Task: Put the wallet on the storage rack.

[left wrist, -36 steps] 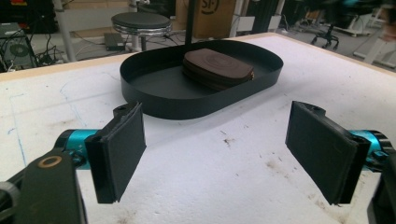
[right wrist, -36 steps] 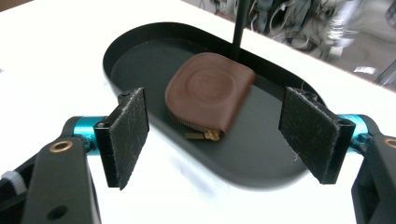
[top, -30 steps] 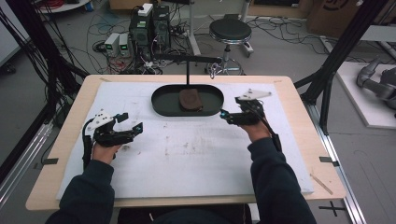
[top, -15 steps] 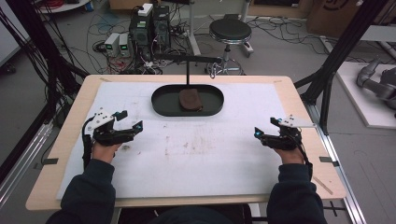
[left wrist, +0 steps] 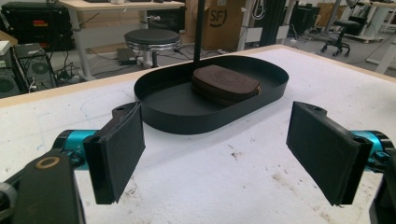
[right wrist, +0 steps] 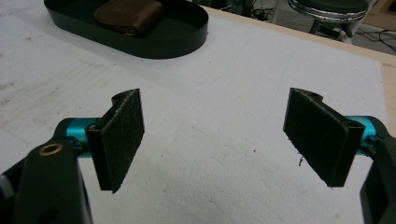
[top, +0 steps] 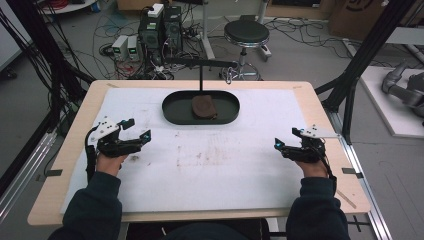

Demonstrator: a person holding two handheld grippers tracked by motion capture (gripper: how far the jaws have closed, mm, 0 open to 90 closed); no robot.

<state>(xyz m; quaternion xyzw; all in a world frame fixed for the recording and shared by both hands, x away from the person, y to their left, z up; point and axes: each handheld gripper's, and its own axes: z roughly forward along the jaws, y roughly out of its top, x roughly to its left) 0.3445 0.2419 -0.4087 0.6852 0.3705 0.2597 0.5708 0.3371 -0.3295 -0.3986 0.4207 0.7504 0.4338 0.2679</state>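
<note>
White foam sheeting (top: 215, 165), stained with brownish smudges near its middle, covers most of a pale wooden table (top: 325, 120) in a workshop; cables, computer boxes and a round black stool (top: 246, 34) stand on the floor beyond the far edge. Toward the far side of the sheet sits a black oval tray (top: 175, 107), and in it lies a brown leather wallet (top: 204, 106), folded shut and flat, a little right of the tray's centre. A thin black post (top: 201, 75) with a crossbar rises just behind the tray.

In the high view, the left gripper (top: 136, 131) rests over the left part of the sheet, held by a hand in a dark sleeve. Its jaws stand wide apart with nothing between them. They point toward the tray, which is nearby but clearly not touching; in the left gripper view the tray fills the middle distance straight ahead, the wallet (left wrist: 226, 84) lying past its near wall.

On the opposite side, the right gripper (top: 286, 140) sits near the table's right edge, well apart from the tray. Its jaws are likewise spread wide and hold nothing, with bare foam between the black pads. In the right gripper view the tray (right wrist: 187, 39) lies far off at the upper left, with the wallet (right wrist: 133, 16) inside it.
</note>
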